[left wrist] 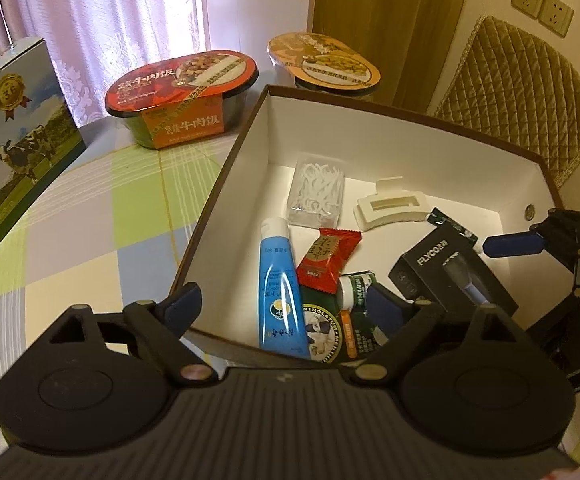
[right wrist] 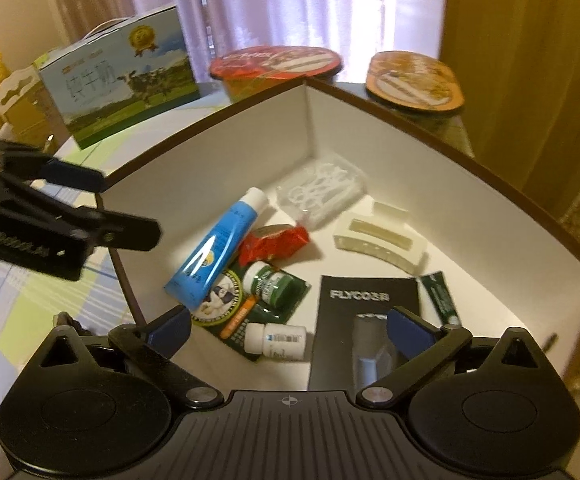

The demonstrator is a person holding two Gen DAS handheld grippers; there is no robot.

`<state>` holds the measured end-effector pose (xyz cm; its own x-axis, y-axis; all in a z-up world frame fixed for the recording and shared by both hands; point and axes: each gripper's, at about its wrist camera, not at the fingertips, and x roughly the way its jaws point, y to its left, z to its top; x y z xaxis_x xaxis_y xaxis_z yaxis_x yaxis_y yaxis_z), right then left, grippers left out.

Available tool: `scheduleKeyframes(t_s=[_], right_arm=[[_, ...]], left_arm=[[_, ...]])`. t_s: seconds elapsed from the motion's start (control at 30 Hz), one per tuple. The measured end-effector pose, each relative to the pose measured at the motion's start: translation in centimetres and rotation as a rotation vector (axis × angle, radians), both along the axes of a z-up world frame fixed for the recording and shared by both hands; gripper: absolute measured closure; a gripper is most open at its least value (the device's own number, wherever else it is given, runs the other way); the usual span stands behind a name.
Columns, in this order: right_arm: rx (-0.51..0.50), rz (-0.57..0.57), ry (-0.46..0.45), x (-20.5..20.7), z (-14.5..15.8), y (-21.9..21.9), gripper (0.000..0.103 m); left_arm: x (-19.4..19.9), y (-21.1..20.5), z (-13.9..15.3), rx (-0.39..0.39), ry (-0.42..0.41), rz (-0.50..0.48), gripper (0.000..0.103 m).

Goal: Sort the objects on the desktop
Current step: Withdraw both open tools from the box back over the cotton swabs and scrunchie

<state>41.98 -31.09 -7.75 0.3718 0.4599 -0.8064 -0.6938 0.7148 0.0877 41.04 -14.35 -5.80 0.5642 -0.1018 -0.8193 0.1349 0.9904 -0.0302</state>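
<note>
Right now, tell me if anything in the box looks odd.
Nothing is spilled or broken. The items just lie jumbled: the blue tube overlaps the green card, and a white bottle lies on its side.

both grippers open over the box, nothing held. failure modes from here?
1. Items overlap: the blue tube lies on the green blister card, so a pinch may take both.
2. The left gripper straddles the box wall; lowering could snag it.
3. The right gripper crowds the FLYCO box.

The open box (left wrist: 225,184) sits on the desk (left wrist: 89,208) and holds a hand cream tube (left wrist: 279,284), floss picks (left wrist: 317,190) and a hair clip (left wrist: 390,204). Two rice bowls (left wrist: 181,96) stand behind it, and a milk carton (left wrist: 13,140) stands to its left.
</note>
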Motion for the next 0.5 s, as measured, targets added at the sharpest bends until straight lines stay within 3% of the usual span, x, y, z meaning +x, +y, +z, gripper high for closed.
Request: scheduleKeyframes(t_s=[0.5], right_arm=[[0.014,-0.085,-0.060,-3.9,3.1,-2.1,0.002]], left_arm=[[-5.9,0.3,2.7,-0.016,-0.067,0.042,0.015]])
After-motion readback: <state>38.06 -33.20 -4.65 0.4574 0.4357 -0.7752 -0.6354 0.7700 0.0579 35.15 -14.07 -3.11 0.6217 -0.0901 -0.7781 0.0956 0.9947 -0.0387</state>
